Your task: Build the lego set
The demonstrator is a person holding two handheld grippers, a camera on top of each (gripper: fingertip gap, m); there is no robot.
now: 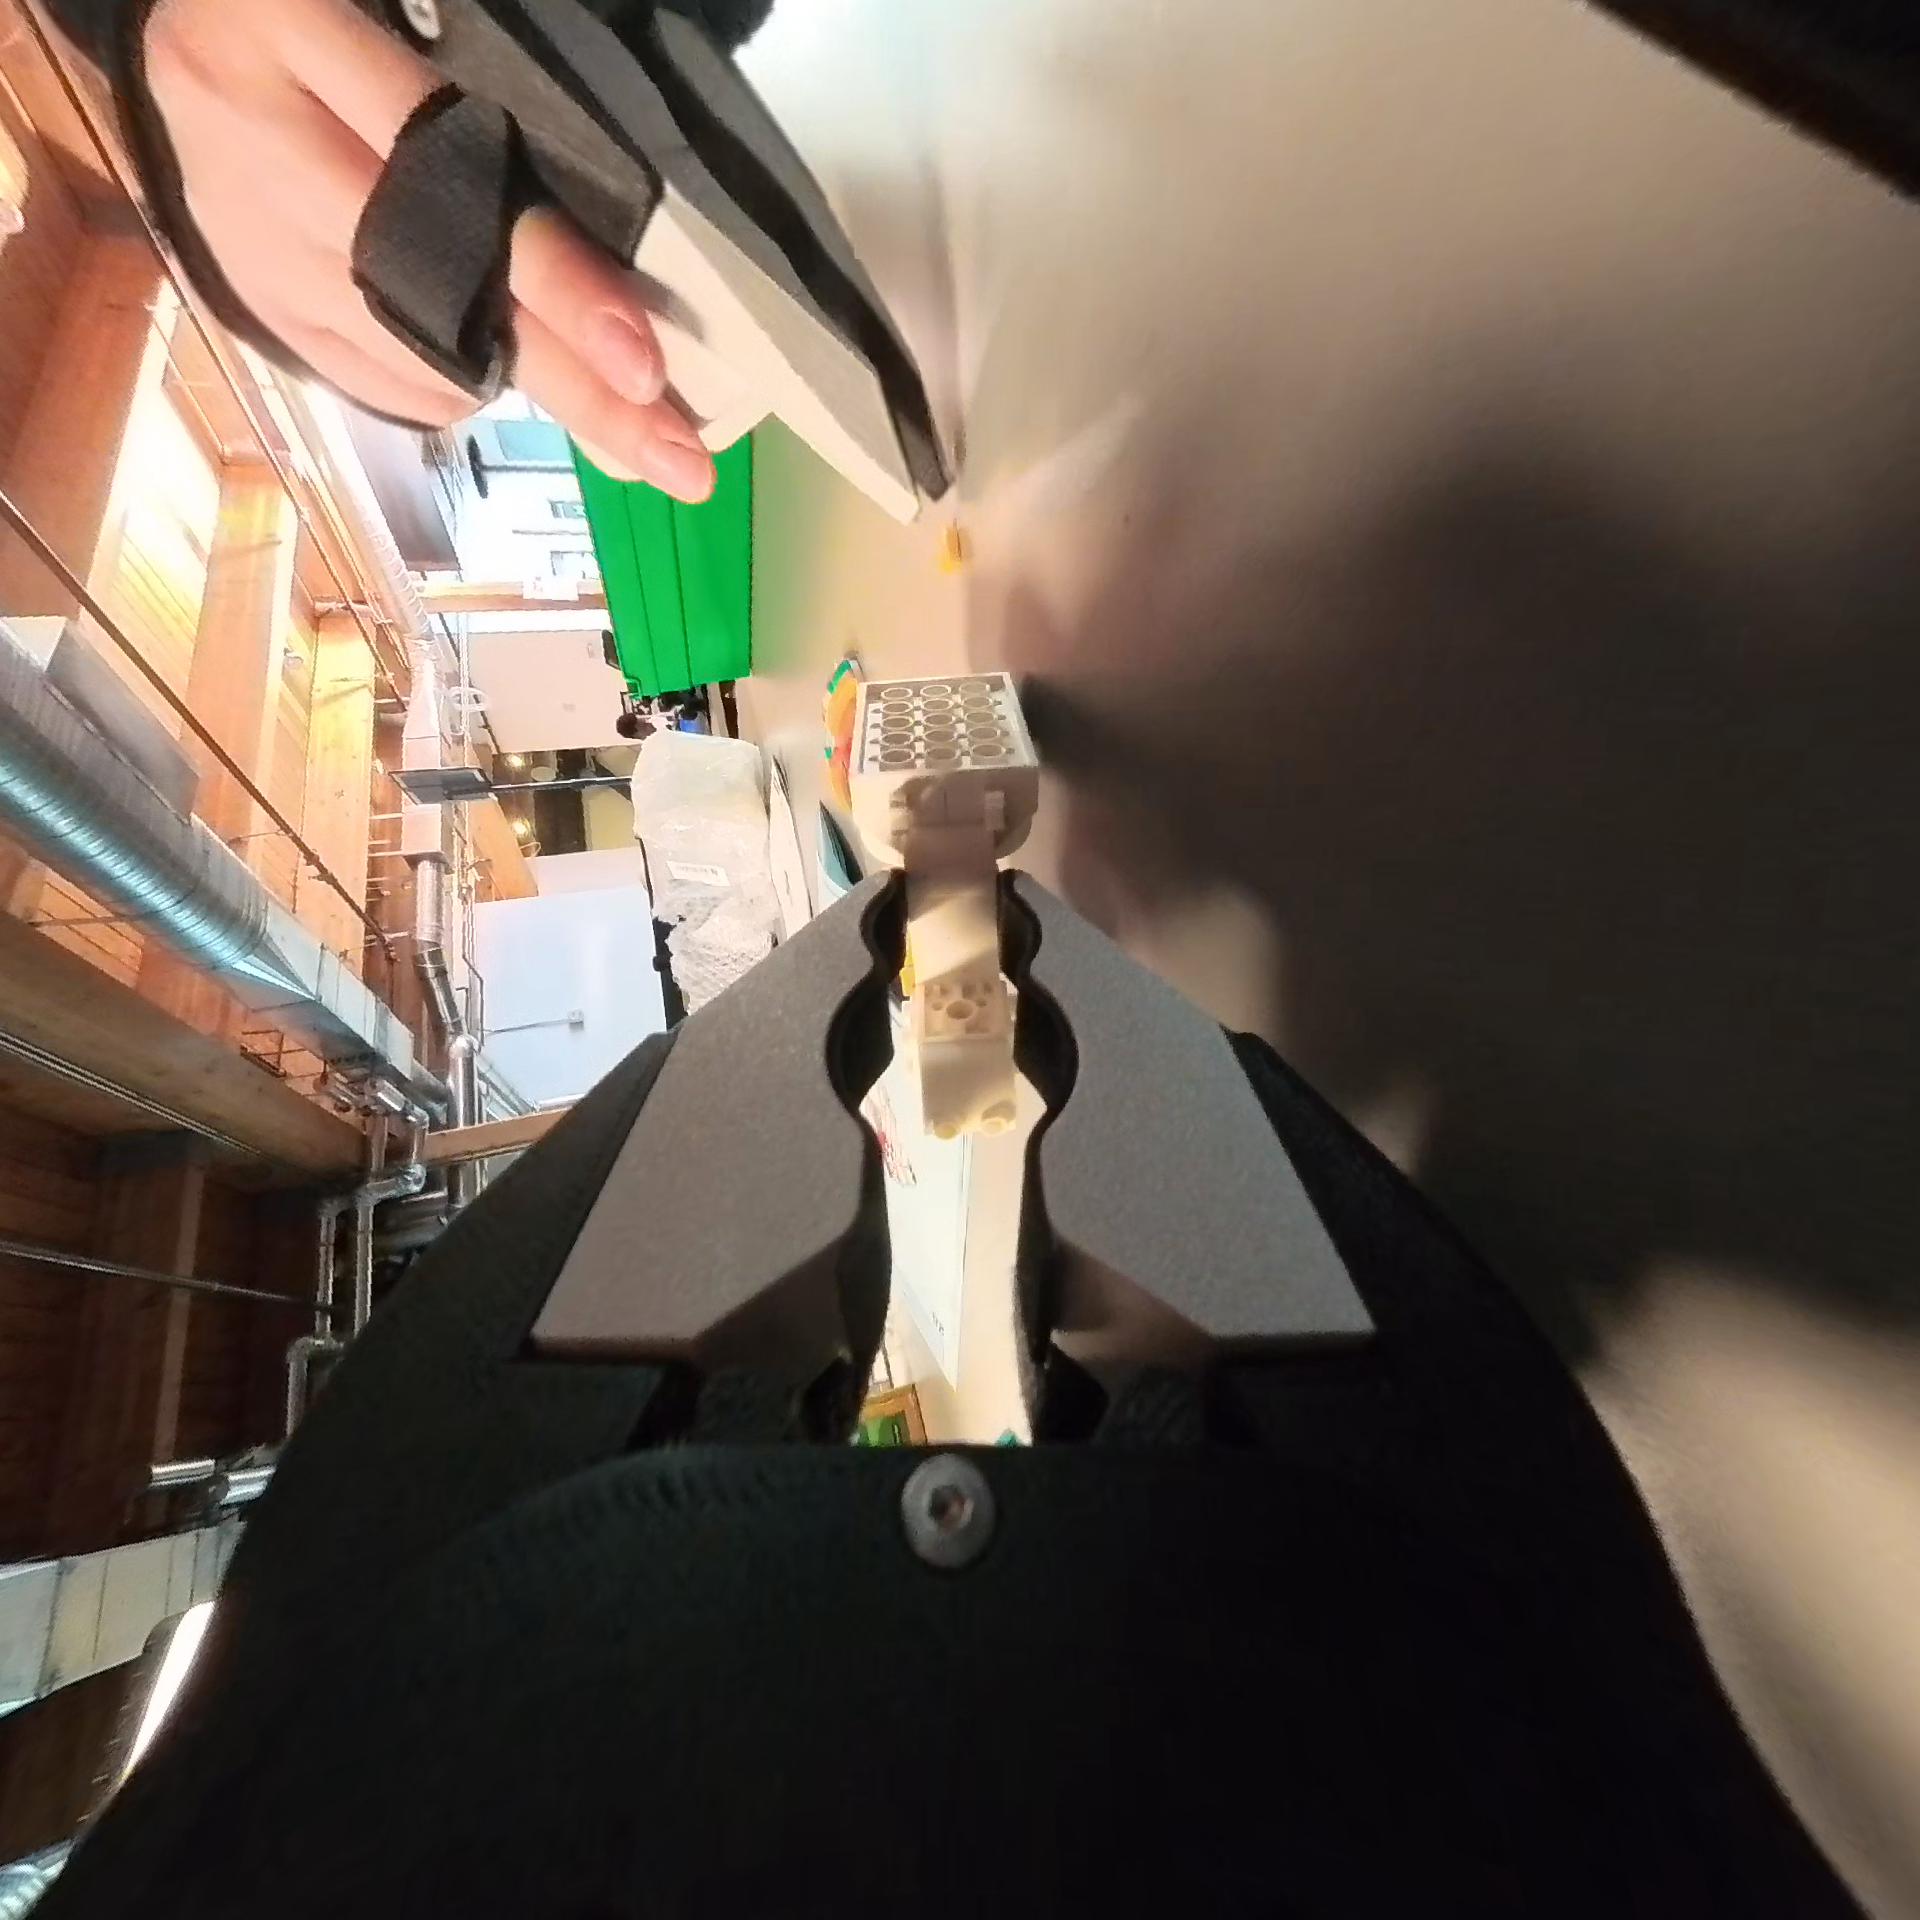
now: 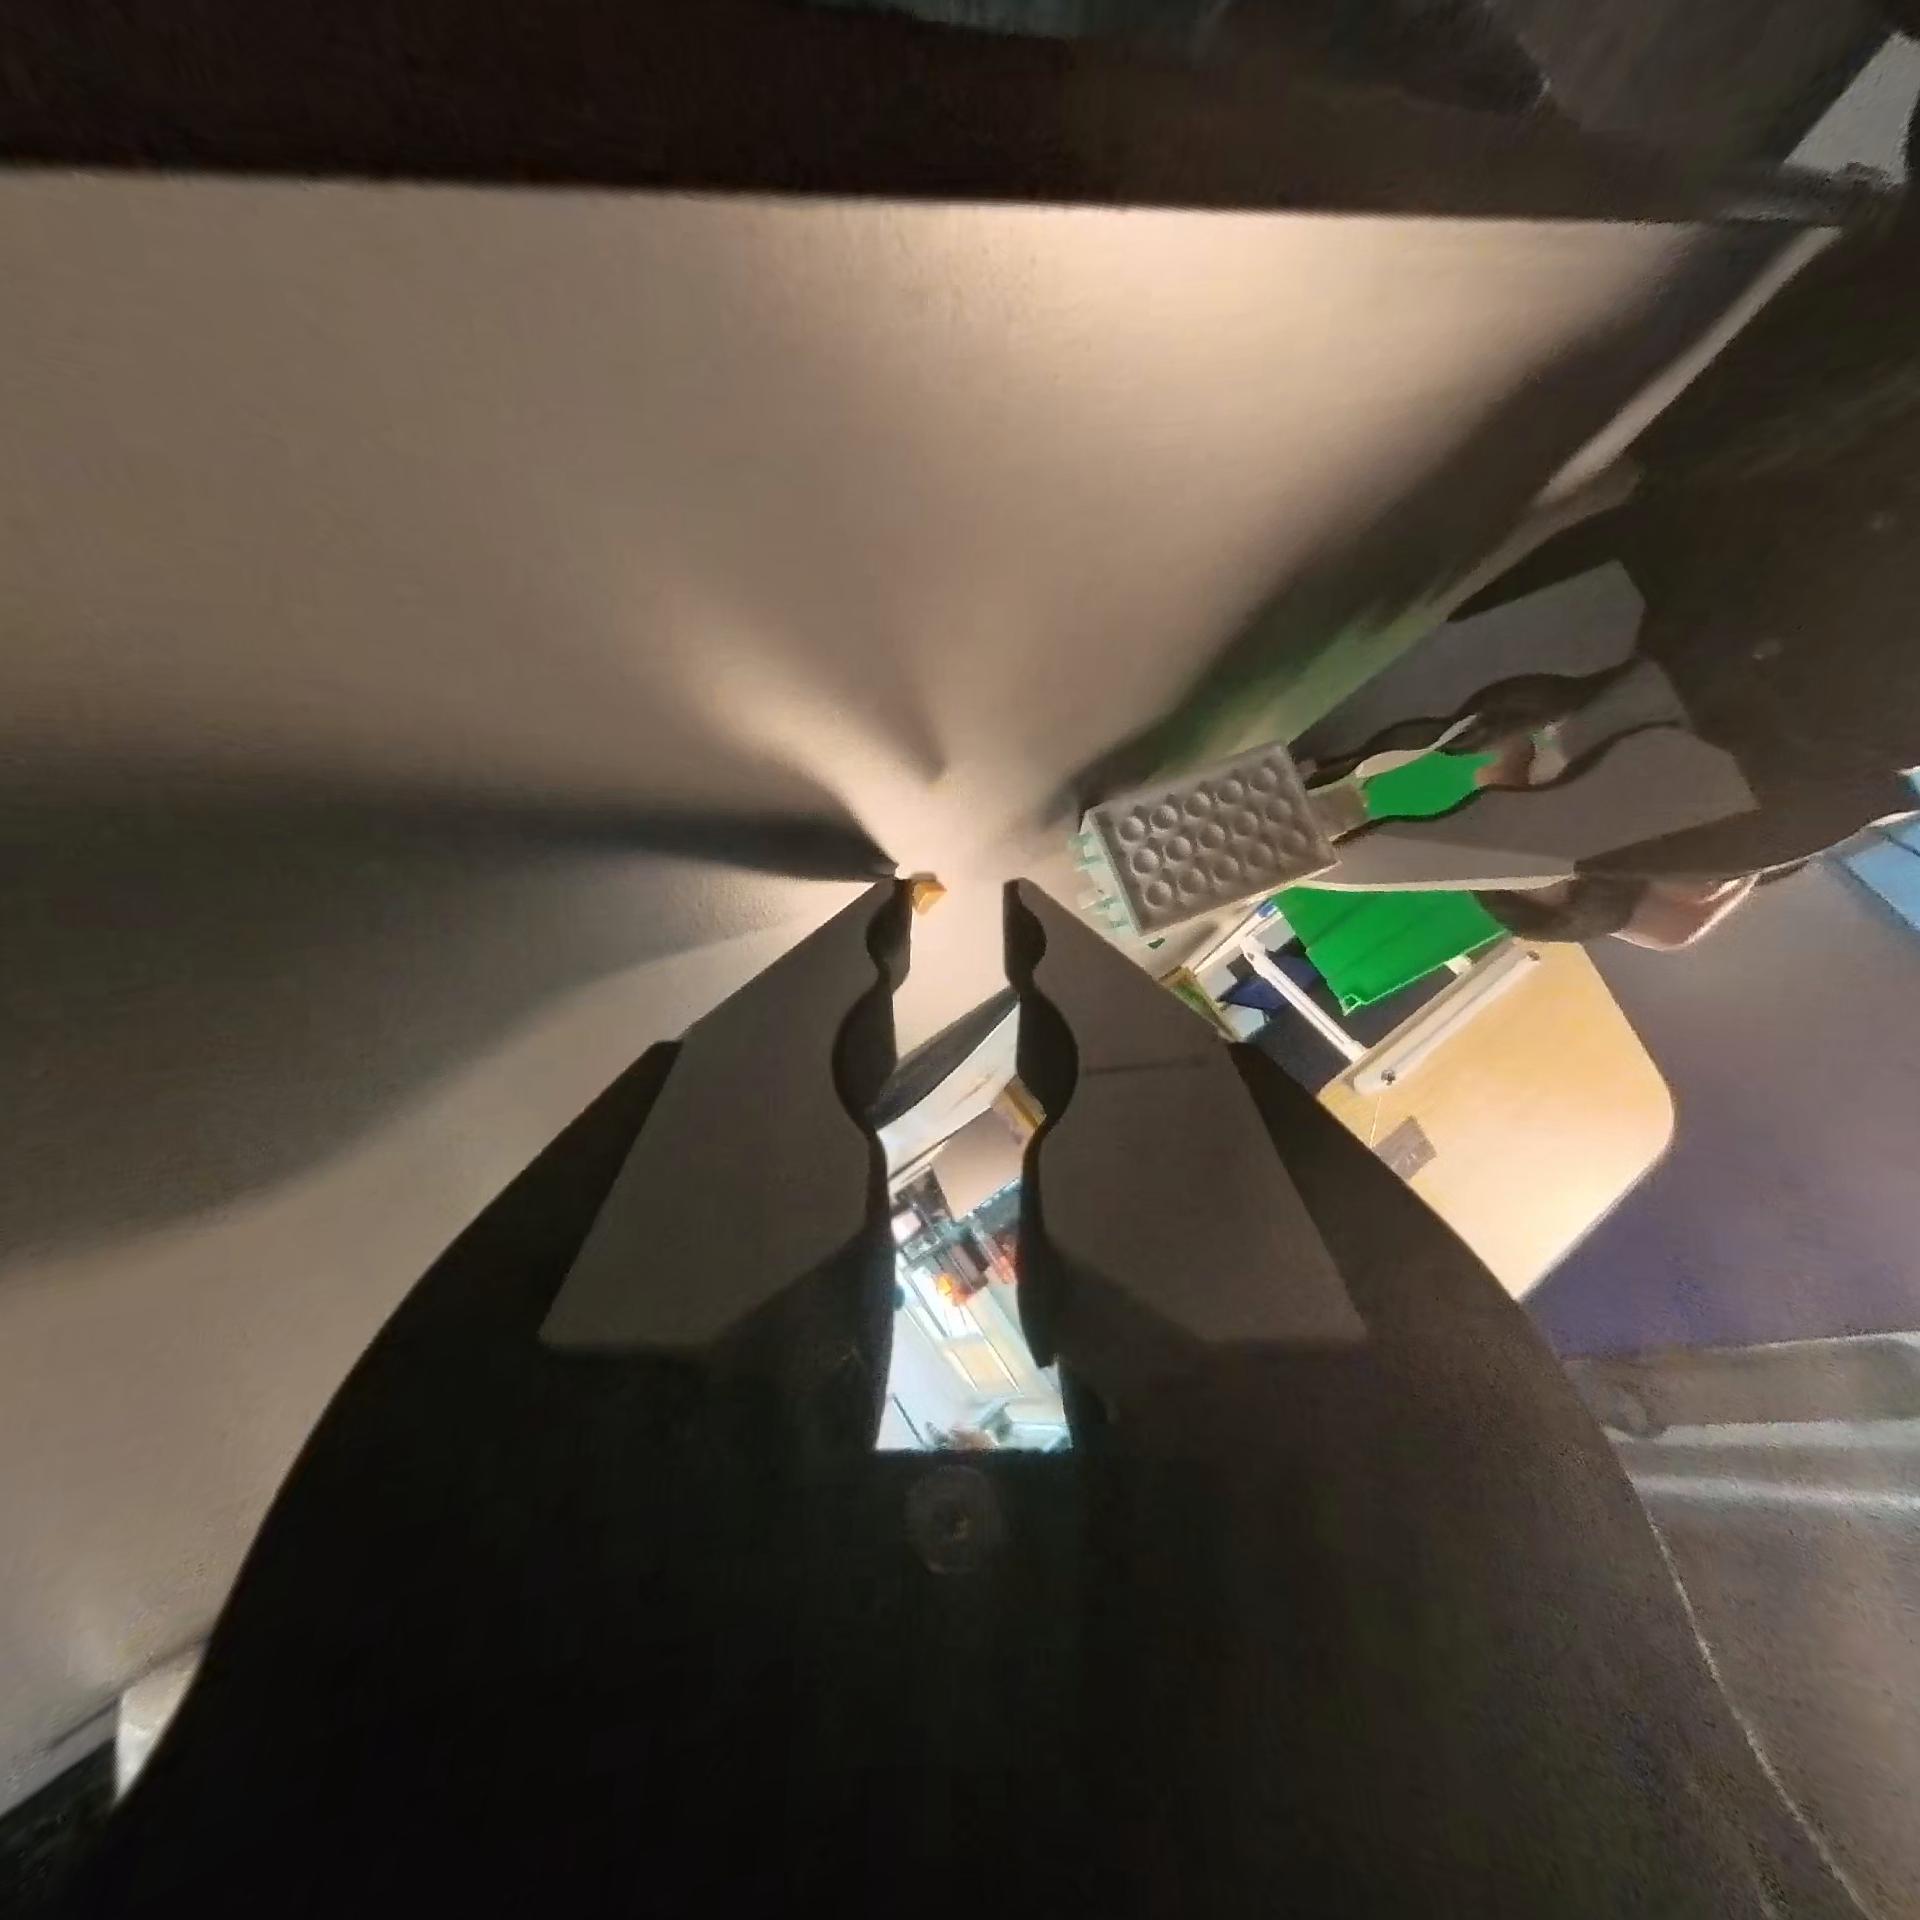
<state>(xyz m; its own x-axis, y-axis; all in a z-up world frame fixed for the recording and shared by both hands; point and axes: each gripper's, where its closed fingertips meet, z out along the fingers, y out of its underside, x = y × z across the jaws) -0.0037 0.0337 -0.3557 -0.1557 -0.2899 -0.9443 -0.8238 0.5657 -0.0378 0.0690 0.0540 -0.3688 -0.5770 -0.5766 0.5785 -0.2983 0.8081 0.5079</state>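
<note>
Beside the white lego assembly (image 1: 951,821), the table (image 1: 1403,520) smears into blur. The small yellow piece (image 2: 925,890) beyond it is too small to identify.

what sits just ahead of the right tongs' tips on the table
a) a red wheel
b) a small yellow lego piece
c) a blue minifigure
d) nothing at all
b: the right wrist view shows a small yellow lego piece lying on the table just ahead of the open right tongs, by the left tip.
</note>
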